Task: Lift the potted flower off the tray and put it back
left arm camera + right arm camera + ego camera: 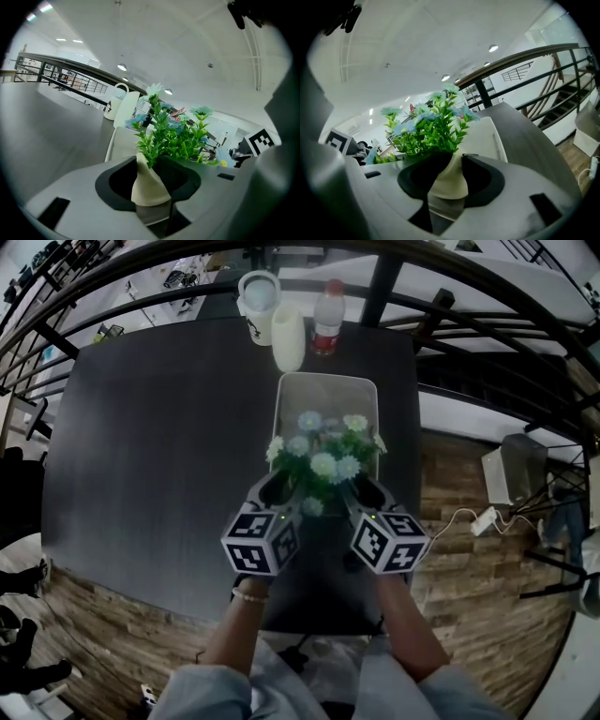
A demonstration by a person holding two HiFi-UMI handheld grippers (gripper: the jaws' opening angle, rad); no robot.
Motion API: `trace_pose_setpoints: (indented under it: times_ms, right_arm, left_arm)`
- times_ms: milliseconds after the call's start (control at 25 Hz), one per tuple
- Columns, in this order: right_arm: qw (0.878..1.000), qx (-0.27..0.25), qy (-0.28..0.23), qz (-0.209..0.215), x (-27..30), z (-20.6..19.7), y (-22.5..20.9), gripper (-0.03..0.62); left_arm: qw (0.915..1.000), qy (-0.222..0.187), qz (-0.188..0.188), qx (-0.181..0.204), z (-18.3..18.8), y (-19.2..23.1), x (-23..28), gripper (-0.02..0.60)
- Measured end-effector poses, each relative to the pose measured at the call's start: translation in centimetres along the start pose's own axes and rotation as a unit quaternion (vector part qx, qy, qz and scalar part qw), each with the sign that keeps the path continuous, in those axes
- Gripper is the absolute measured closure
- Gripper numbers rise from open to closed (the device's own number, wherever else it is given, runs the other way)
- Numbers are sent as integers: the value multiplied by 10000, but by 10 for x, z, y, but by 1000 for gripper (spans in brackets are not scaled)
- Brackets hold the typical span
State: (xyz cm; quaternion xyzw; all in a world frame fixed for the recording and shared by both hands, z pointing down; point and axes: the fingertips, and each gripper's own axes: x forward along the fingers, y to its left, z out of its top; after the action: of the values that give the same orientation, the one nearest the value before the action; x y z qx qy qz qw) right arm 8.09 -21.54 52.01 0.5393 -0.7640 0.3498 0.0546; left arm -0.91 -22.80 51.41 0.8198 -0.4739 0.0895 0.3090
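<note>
The potted flower [323, 460], green leaves with pale blue and white blooms in a cream pot, stands over the near end of the white tray [328, 395] on the dark table. My left gripper [278, 488] holds the pot from the left and my right gripper [367, 491] from the right. In the left gripper view the cream pot [149, 185] fills the gap between the dark jaws of the left gripper [152, 176]. The right gripper view shows the same pot [450, 183] wedged between the jaws of the right gripper [449, 173]. The pot's base is hidden, so I cannot tell whether it touches the tray.
At the table's far edge stand a white jug [258, 294], a cream cup [288, 337] and a red-capped bottle [327, 317]. A dark railing [487, 296] curves behind and to the right. The table's near edge [309, 615] is close to the person's arms.
</note>
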Motion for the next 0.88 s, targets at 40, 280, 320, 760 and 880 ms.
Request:
trace_pose_setpoints:
  times_ms: [40, 280, 320, 760, 880]
  right_arm:
    - [10000, 7, -22, -10, 0, 1, 0, 441]
    - [9999, -32, -156, -48, -7, 12, 2, 448]
    - [9998, -38, -172, -53, -8, 13, 3, 448]
    - [9990, -109, -417, -69, -27, 29, 20, 451]
    - [9987, -151, -489, -61, -34, 34, 26, 453]
  left_arm:
    - [10000, -4, -13, 6, 0, -1, 0, 448]
    - [9999, -27, -50, -94, 4, -6, -4, 448]
    - [9999, -35, -49, -93, 5, -7, -5, 448]
    - [9998, -181, -46, -79, 21, -20, -25, 448]
    - [9997, -224, -50, -66, 26, -24, -32, 448]
